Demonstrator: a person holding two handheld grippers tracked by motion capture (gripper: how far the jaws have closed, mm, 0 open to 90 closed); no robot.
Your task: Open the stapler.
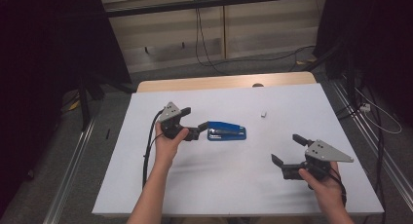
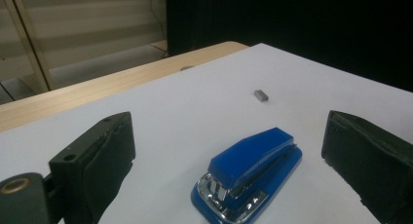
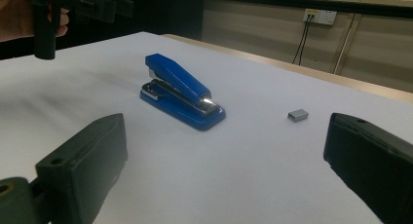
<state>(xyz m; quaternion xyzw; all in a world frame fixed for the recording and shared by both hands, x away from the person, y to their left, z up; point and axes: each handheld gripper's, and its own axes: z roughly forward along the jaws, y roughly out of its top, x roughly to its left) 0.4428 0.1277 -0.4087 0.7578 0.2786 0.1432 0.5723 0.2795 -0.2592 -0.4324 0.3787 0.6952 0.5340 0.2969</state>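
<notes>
The right gripper (image 1: 286,149) sits nearest, low at the near right of the white table (image 1: 195,185), its jaws spread wide and holding nothing, well apart from the work; farther in, the left gripper (image 1: 200,129) has its jaws spread too, standing one to either side of the hinge end of the blue stapler (image 1: 227,133), which lies flat near the middle of the table with its chrome magazine end toward that gripper (image 2: 243,177); I cannot tell whether either pad touches it, though the left gripper view shows clear white on both sides; so the step in hand looks like the approach before a grasp, and the next move seems to call for easing forward a little and closing evenly on the stapler's sides, lest it skid on the smooth top; beyond it, near the far right, lies a small grey block of staples (image 1: 263,114), untouched; past the white sheet a wooden table edge (image 1: 219,82) shows, then grey floor, trailing black cables (image 1: 204,48), pale wall panels, and dark curtains at both sides.
</notes>
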